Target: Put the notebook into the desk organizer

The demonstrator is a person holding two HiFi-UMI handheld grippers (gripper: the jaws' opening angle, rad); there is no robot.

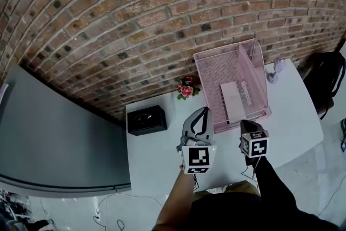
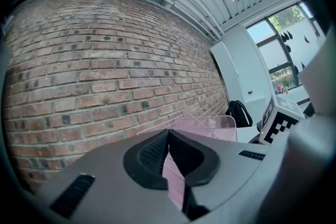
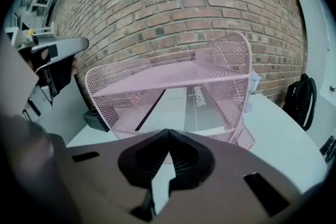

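One table (image 1: 292,132), white. Pink organizer (image 1: 254,62) at back edge, right half. Notebook (image 1: 236,96) flat inside organizer, bottom tier. Black box (image 1: 146,119) at back left corner. Left gripper (image 1: 203,111), right gripper (image 1: 243,124) near organizer's front, jaws closed, empty.

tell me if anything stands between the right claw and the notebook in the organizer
Nothing visible does. The notebook already lies flat on the lower shelf of the pink mesh organizer, whose open front faces the right claw. That claw is shut and empty, just outside the opening.
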